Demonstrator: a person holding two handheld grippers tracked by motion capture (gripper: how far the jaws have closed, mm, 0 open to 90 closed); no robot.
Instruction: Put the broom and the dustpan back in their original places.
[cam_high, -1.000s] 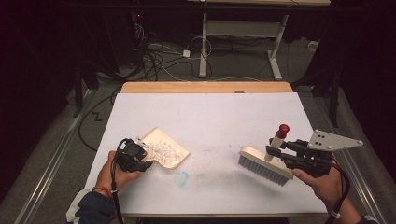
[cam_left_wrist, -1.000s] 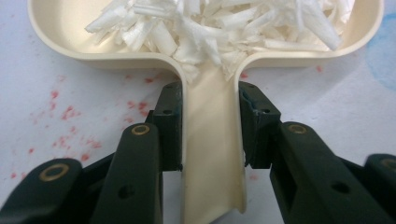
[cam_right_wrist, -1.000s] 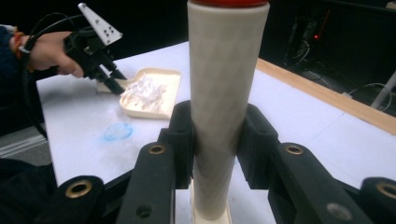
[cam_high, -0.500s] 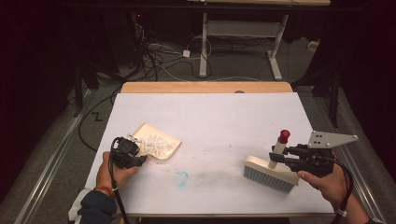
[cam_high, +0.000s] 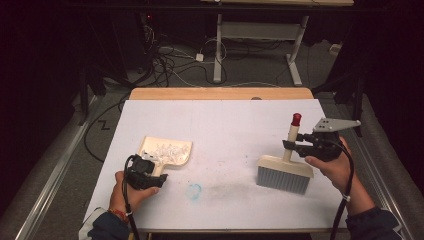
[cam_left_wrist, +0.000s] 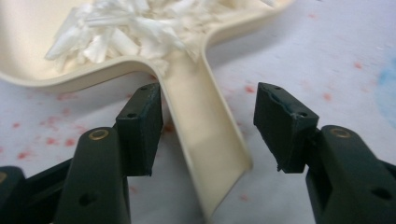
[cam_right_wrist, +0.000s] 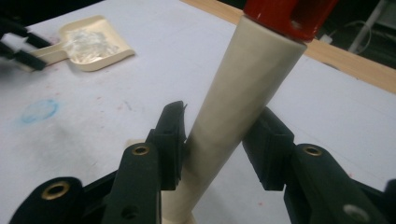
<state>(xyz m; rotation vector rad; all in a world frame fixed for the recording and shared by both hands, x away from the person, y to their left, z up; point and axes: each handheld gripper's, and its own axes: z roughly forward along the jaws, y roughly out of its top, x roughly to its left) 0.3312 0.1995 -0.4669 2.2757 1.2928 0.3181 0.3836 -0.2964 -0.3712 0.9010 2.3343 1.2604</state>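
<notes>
Whereas the dustpan (cam_high: 167, 151) was held off the table a second ago, it is now set flat at the left with the white scraps (cam_left_wrist: 126, 32) kept inside, and the left gripper (cam_left_wrist: 208, 126) is seen spread wide about its handle, gripping nothing; the collecting step is judged finished. The brush (cam_high: 285, 172) has been drawn to the right edge, bristles down. Its handle, long axis near upright with the red tip uppermost, is clamped by the right gripper (cam_right_wrist: 222, 147).
</notes>
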